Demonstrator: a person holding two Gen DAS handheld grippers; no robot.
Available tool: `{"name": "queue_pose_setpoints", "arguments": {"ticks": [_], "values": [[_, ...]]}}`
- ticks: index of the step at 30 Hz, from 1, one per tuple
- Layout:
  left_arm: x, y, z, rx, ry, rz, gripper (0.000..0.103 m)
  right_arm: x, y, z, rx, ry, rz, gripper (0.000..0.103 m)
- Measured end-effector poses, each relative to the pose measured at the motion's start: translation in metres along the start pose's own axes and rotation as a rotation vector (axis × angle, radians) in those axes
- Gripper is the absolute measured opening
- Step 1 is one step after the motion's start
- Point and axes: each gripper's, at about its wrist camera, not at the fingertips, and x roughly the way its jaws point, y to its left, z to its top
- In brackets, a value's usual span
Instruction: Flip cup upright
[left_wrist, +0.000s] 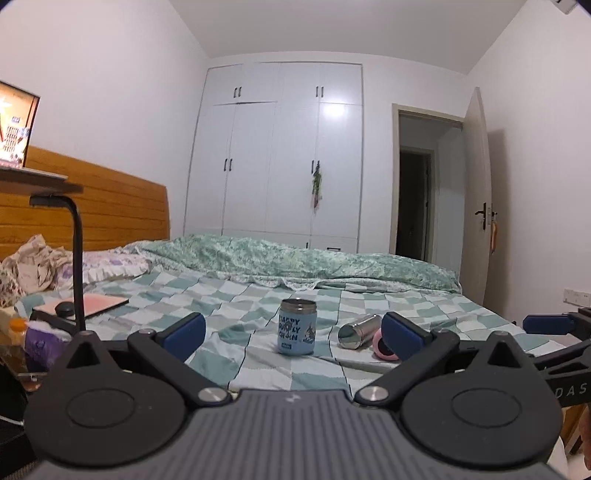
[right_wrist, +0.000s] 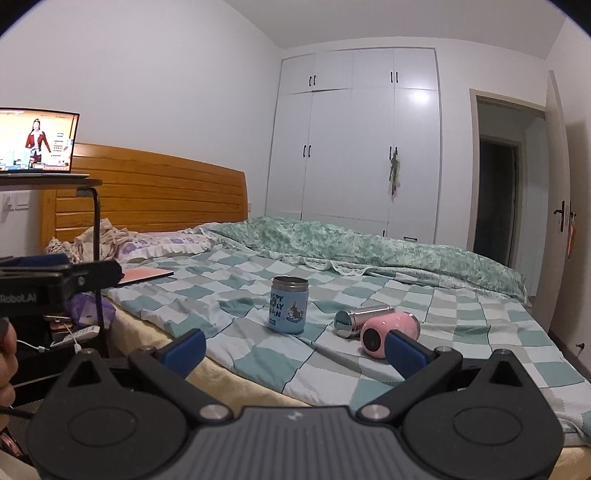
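A blue printed cup (left_wrist: 296, 327) stands upright on the checked bed sheet (left_wrist: 236, 295); it also shows in the right wrist view (right_wrist: 289, 305). To its right a steel cup (left_wrist: 357, 330) and a pink cup (left_wrist: 384, 346) lie on their sides, both also in the right wrist view: steel cup (right_wrist: 360, 319), pink cup (right_wrist: 389, 332). My left gripper (left_wrist: 293, 338) is open and empty, short of the blue cup. My right gripper (right_wrist: 293, 350) is open and empty, near the bed's edge, with its right finger in front of the pink cup.
A crumpled green quilt (left_wrist: 295, 258) lies across the far side of the bed. A side table with a black post (left_wrist: 78, 258) and a lit laptop (right_wrist: 37, 140) stands at the left. A pink notebook (right_wrist: 144, 275) lies on the bed. Wardrobe and open door behind.
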Motion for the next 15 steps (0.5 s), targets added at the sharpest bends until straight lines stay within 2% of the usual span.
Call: {"name": "queue_pose_setpoints", "arguments": {"ticks": [5,11,15], "values": [[0.000,-0.001,-0.001,-0.002,-0.007,-0.033,0.103,-0.007,-0.005,0.001,0.023,-0.034,-0.014,0.103],[-0.006,-0.012,-0.004,0.030,-0.039,-0.055,0.103,-0.009,-0.008,-0.005,0.038,-0.029,-0.020,0.103],[-0.004,-0.011,-0.007,0.014,-0.022,-0.056,0.103,-0.009,-0.010,-0.006,0.053,-0.027,-0.030,0.103]]}}
